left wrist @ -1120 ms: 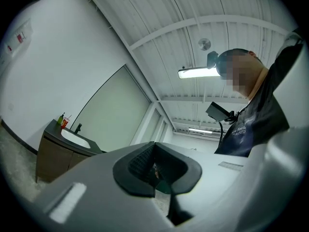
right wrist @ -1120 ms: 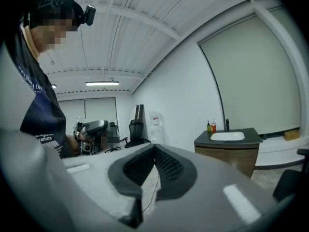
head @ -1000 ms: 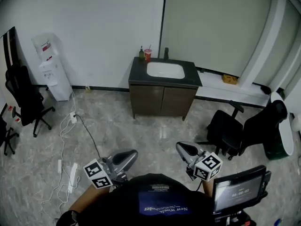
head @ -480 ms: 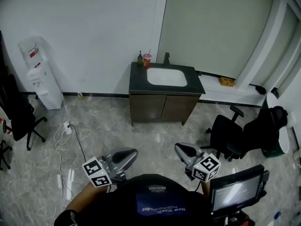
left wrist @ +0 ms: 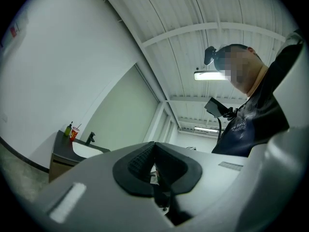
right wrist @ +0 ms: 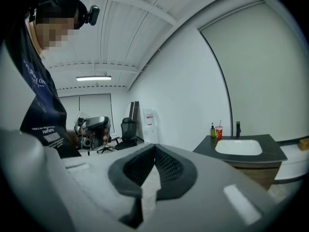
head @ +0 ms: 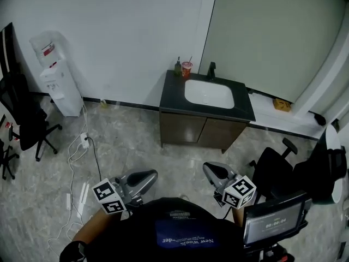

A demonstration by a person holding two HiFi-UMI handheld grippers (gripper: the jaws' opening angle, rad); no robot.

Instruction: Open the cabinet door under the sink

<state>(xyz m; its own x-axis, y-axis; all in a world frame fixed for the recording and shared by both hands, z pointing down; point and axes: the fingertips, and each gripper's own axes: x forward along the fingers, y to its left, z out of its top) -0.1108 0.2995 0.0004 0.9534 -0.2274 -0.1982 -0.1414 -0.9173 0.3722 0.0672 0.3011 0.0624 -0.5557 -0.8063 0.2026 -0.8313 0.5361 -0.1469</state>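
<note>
- A plain room is shown from above, with a white wall and a grey marbled floor (head: 136,141). The sink cabinet (head: 204,131) stands against the wall, ahead of both grippers and well apart from them.
- At far left, one water dispenser (head: 54,81) and one black office chair (head: 24,113) are seen, with white cables (head: 76,162) trailing over the floor.
- The left gripper (head: 146,176) is held low by the person's body. Its fingers (left wrist: 140,161) are clenched together, with nothing between them.
- On the cabinet's dark surface, one bottle (head: 178,67), one red cup (head: 187,69), one faucet (head: 211,70) and one white basin (head: 209,93) are counted.
- Two wooden doors (head: 181,130) are counted under the sink, both closed. No handle can be made out from here.
- Each door is judged stiff, fairly light and hinged at its outer edge. A hold is probably best taken at the inner edge by the middle seam, and the door drawn out in an arc.
- The right gripper (head: 210,170) is held likewise. Its fingers (right wrist: 166,166) are pressed shut on nothing.
- At right, another black chair (head: 275,168) and one small screen (head: 272,220) are seen.
</note>
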